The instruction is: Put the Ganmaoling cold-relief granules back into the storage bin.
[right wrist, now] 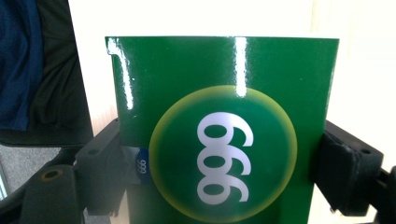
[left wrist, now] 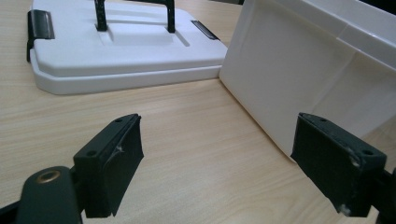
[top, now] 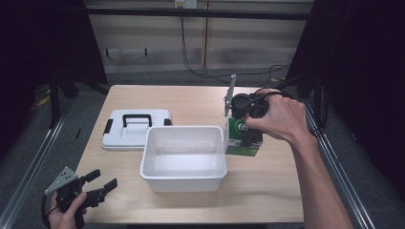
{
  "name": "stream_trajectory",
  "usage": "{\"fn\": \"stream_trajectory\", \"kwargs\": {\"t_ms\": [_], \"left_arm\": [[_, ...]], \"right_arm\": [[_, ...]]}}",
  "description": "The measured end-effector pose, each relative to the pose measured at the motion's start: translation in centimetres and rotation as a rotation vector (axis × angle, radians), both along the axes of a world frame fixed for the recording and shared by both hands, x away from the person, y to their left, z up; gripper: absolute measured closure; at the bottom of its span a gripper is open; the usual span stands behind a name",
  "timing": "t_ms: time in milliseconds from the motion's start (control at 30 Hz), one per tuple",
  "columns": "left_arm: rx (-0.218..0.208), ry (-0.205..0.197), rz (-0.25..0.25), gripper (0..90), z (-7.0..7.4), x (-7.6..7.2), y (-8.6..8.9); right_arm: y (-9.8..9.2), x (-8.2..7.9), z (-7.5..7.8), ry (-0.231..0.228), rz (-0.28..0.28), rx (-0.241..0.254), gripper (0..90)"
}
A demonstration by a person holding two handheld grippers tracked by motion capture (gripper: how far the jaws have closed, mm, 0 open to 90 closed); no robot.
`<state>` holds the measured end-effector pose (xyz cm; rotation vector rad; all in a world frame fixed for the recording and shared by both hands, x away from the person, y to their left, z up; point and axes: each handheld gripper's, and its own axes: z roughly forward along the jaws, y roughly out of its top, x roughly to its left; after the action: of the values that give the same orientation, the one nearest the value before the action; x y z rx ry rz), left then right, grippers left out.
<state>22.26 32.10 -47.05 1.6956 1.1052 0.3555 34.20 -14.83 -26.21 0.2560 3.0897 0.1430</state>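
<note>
On the worktop [top: 267,181] you have one white bin [top: 184,157], one white lid [top: 136,129] and one green box [top: 242,138], plus your two grippers. The bin sits near the middle, a little toward the near edge, open side up. The lid lies flat just beside the bin's far left corner, toward the left edge; from the high view you cannot tell whether they touch. The lid carries one black handle [top: 137,118] and dark latches at its ends. The green box stands against the bin's right wall, toward the right edge of the worktop. Your left gripper [top: 102,183] is held at the near left corner, jaws spread wide and empty; your left hand [top: 67,214] grips it from below. The left gripper view adds what the high view lacks: the lid's handle standing up out of a recess, the bin's outer wall close behind the right-hand jaw, and bare wood grain between the two jaws. Your right hand [top: 279,119] covers the right gripper [top: 243,138] from above, so the high view hides the jaws. The right gripper view settles it: the box's glossy green face, printed with white numerals in a yellow-edged circle, sits between the jaws, one pressed to each side, so that gripper is clamped on the box.
</note>
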Motion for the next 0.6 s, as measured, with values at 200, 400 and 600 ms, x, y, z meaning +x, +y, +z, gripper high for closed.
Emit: {"fn": "stream_trajectory", "kwargs": {"t_ms": [200, 400, 600], "left_arm": [[0.004, -0.002, -0.001, 15.9, 0.0, 0.0, 0.0], [0.001, -0.002, 0.000, 15.9, 0.0, 0.0, 0.0], [0.003, -0.004, -0.002, 15.9, 0.0, 0.0, 0.0]], "right_arm": [[1.5, 0.3, -0.1, 0.002, 0.020, 0.007, 16.2], [3.2, 0.5, -0.1, 0.010, 0.047, 0.007, 16.2], [4.3, 0.8, -0.5, 0.026, 0.069, 0.010, 16.2]]}}
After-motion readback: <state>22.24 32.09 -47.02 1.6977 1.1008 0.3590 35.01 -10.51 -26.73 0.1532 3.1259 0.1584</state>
